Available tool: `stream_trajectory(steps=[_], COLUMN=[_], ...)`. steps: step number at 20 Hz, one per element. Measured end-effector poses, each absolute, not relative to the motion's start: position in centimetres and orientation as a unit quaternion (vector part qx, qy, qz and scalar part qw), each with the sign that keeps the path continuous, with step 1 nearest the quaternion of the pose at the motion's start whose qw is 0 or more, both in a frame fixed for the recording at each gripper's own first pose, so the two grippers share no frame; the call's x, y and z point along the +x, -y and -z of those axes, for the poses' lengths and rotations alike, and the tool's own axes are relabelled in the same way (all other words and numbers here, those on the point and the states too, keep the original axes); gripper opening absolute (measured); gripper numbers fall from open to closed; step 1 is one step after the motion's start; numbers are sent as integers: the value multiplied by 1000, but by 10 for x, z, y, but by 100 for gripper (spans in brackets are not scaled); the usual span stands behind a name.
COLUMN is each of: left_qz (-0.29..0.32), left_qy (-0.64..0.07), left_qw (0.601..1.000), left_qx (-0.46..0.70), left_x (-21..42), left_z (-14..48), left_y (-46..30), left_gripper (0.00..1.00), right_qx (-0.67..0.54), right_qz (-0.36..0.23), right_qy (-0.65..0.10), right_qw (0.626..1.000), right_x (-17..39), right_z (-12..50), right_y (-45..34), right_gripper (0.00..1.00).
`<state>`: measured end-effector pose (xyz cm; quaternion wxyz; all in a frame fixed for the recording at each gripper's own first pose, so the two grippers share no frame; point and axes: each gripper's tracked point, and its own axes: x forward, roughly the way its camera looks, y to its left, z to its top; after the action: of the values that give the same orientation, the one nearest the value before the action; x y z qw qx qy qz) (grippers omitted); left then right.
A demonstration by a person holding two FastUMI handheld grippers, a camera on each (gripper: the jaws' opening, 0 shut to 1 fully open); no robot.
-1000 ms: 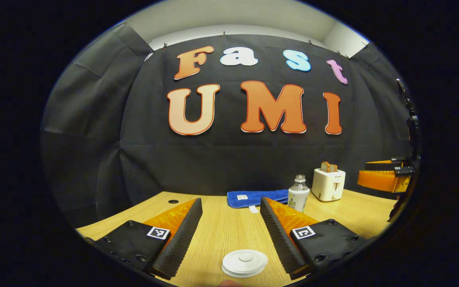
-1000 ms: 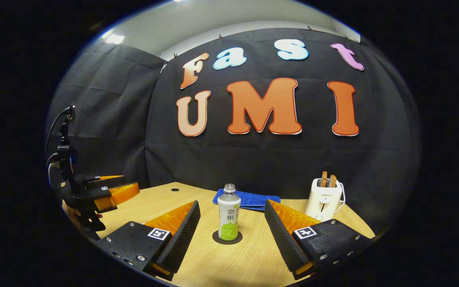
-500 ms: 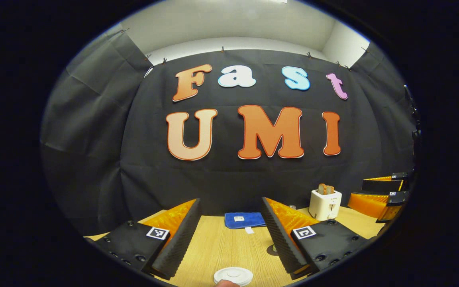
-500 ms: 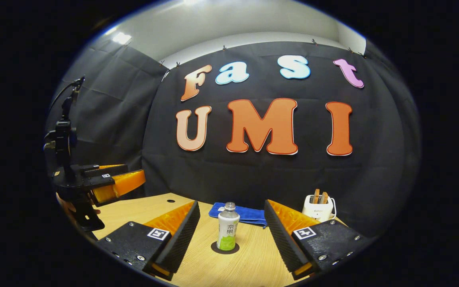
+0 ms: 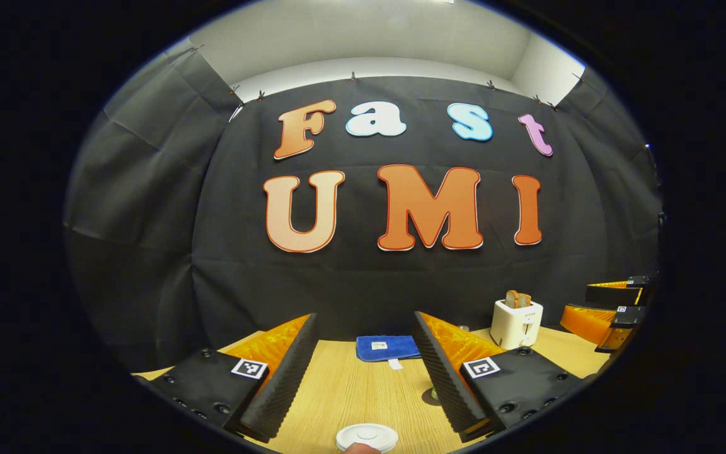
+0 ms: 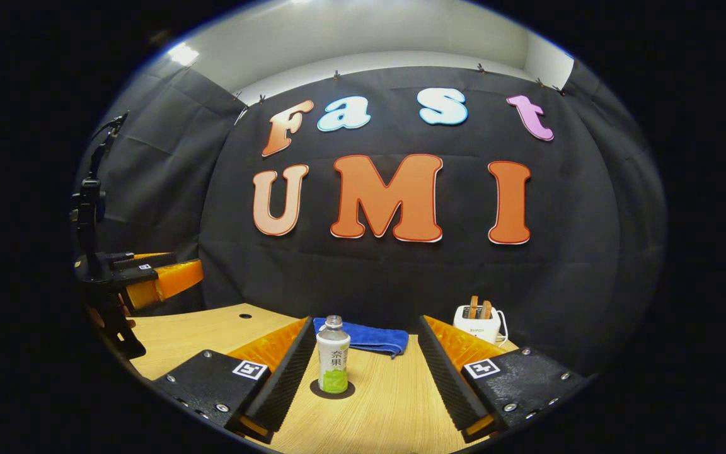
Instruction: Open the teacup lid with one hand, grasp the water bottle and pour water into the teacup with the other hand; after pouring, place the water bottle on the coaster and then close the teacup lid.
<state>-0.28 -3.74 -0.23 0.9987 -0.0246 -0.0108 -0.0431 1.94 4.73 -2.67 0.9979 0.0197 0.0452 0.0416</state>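
In the left gripper view my left claw [image 5: 366, 340] hangs spread wide and holds nothing, and nearest of all, at the bottom edge between its fingers, sits the white teacup lid [image 5: 367, 436]; I take it to be resting on the cup, though the cup itself is cut off and I cannot be sure. A fingertip [image 5: 359, 449] shows at the very edge just below the lid. Beyond lies the wooden bench [image 5: 357, 391], then a folded blue cloth [image 5: 387, 347] against the back wall, and to the right a white toaster [image 5: 517, 323] with bread in its slots. At the far right edge of that view my right claw [image 5: 609, 306] shows, raised above the bench. In the right gripper view my right claw [image 6: 366, 343] is likewise released, fingers well apart and empty. Between them, nearer the left finger but not touching it, the water bottle [image 6: 333, 355] stands upright on the dark round coaster [image 6: 331, 389]. Behind it lie the blue cloth and the toaster, and at the far left my left claw [image 6: 155, 277] hovers over the bench.
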Motion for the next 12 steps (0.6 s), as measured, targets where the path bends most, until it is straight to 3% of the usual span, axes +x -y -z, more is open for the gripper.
stream_trajectory(steps=[12], left_qz=[37], left_qy=[10], left_qw=[999], left_qx=[-19], left_x=[-4], left_z=[10], left_y=[35], left_gripper=[97], right_qx=[11], right_qz=[-38], right_qy=[-44], right_qw=[998], right_x=[7], right_z=[36], right_y=[-46], right_gripper=[98])
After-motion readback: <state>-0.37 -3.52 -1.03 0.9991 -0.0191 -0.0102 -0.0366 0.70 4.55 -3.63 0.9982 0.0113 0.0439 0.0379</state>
